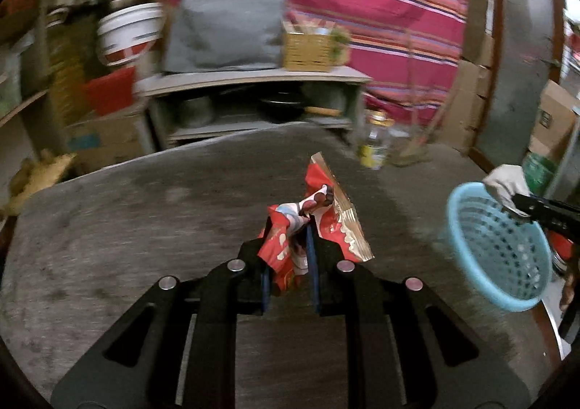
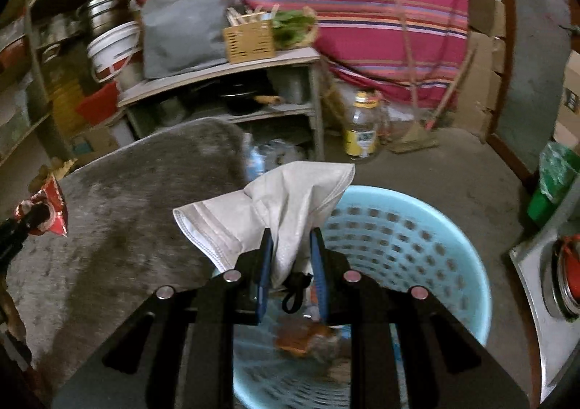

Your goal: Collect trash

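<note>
Wrappers (image 2: 304, 336) lie inside blue basket (image 2: 453, 227), blurred.

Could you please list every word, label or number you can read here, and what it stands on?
None can be read.
Red snack wrapper: white print, crumpled and blurred.
Clear bottle: yellow label, print too blurred.
Cardboard box: dark mark, too small.

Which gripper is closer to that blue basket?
Right. The right gripper, clamping a white mask, hangs directly over the blue basket; the left gripper, holding a red wrapper, is off beside it.
</note>
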Motion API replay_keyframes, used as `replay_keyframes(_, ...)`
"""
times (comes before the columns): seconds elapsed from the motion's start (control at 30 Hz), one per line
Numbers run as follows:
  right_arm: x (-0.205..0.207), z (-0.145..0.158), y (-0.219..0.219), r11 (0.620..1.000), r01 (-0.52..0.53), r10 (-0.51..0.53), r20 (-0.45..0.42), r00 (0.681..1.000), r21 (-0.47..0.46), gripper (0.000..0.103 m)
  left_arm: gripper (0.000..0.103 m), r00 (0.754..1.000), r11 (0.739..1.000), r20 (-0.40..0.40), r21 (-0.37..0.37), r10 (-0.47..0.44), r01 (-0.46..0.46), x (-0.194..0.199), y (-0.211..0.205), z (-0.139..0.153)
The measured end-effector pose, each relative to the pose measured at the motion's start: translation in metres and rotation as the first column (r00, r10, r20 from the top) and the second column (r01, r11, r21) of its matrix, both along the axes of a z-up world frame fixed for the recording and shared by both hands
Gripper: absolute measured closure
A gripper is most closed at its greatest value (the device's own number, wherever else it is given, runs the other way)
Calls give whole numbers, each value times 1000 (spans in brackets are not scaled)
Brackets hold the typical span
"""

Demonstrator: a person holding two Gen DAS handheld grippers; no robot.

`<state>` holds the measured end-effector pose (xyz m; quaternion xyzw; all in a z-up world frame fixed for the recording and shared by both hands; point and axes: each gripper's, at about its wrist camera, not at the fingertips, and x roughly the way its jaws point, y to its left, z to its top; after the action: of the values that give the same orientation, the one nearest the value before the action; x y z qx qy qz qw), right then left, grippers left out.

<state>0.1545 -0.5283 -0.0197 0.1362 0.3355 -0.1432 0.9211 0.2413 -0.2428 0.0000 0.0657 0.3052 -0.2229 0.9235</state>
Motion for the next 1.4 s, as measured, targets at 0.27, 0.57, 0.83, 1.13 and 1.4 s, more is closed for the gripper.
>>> replay_keyframes(0.27,-37,-8,-50,995,79,-80,19,997,56,82,88,985,985,-35,-49,-170,168,-31,-107,-10)
replay_keyframes(0.57,-50,-12,-74,988,110,-114,37,993,105,82,80,960,959,-43,-60,-278,275,-64,-173,-15)
replay_keyframes(0.83,-55,-16,-78,986,121,-125,30,992,110,82,35,963,963,-21,-38,-268,268,-71,-181,-10)
replay_keyframes(1.13,-36,-22,-59,993,83,-83,-6,997,84,79,7,989,991,65,-11,-131,132,-70,-125,5)
replay_keyframes(1.4,-22,-38,-46,990,68,-63,-43,997,123,21,5,994,999,100,-22,-31,33,-74,-66,21)
